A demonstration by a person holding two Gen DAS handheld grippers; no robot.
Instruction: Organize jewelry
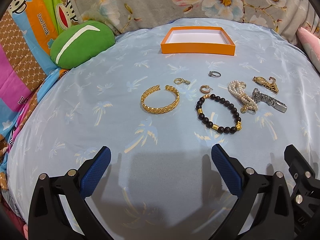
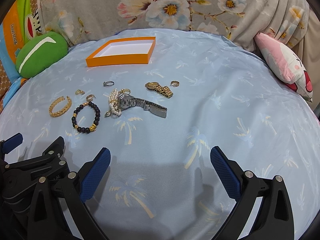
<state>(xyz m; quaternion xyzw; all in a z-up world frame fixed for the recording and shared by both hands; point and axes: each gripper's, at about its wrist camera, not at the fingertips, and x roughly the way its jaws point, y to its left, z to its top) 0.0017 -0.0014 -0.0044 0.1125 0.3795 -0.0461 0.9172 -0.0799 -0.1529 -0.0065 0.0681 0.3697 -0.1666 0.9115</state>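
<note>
Jewelry: dark round-bead bracelet with gold charms (image 1: 219, 113), braided gold cuff (image 1: 160, 101), pearl strands (image 1: 243, 97), steel link watch (image 2: 140, 103) loose on palm-print satin sheet (image 1: 100, 120) | left gripper (image 1: 160, 160) spread wide, empty | right gripper (image 2: 160, 160) likewise | far: shallow orange cardboard box (image 1: 198, 48), white inside, empty

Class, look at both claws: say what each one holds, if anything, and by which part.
Nothing is held. The left claw and right claw are both open above the bedsheet, short of the jewelry.

The pearl strand (image 2: 113, 104) hides part of the silver watch (image 2: 140, 103); the pink pillow (image 2: 288, 66) is cut off.
</note>
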